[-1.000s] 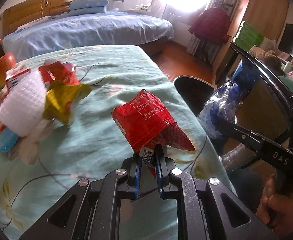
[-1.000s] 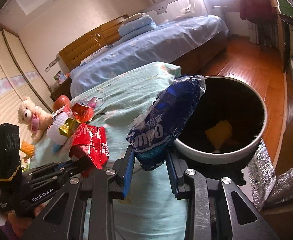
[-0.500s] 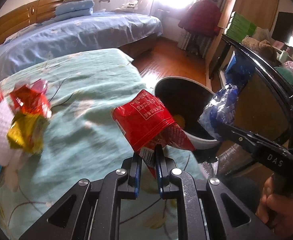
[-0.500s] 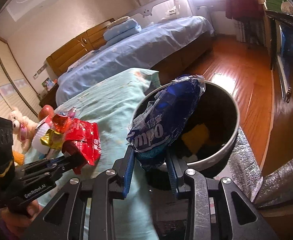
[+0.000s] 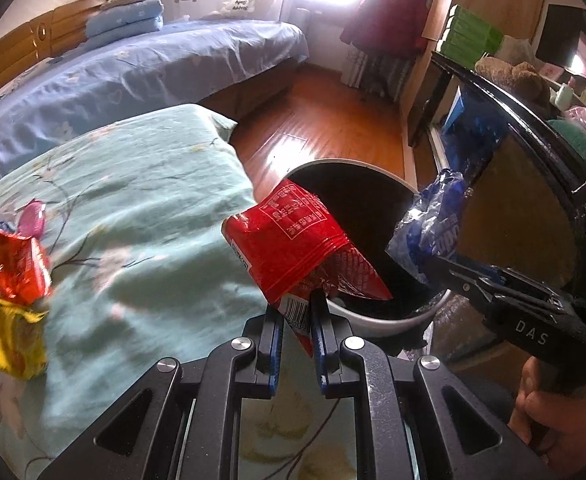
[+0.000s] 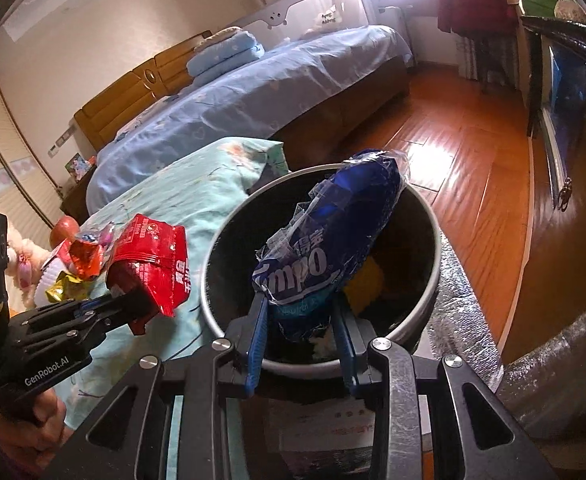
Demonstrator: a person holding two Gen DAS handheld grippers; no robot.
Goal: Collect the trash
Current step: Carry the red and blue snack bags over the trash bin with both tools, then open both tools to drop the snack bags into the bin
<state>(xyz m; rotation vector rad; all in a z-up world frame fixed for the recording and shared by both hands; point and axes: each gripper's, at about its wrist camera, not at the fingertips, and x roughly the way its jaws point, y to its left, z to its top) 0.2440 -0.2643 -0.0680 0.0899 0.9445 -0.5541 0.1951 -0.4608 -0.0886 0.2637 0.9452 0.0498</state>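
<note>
A red snack bag (image 5: 293,248) was held by its bottom corner in the left gripper (image 5: 296,322), at the near rim of the trash bin (image 6: 429,240). A blue bag (image 6: 333,248) was pinched in the right gripper (image 6: 301,340) over the bin's mouth. Both bags looked light, thin and crinkly, so an edge was best gripped. More wrappers (image 5: 11,288) were left on the green bed cover (image 5: 141,208). A blue bed (image 6: 253,92) and wood floor (image 6: 473,168) were seen behind.
</note>
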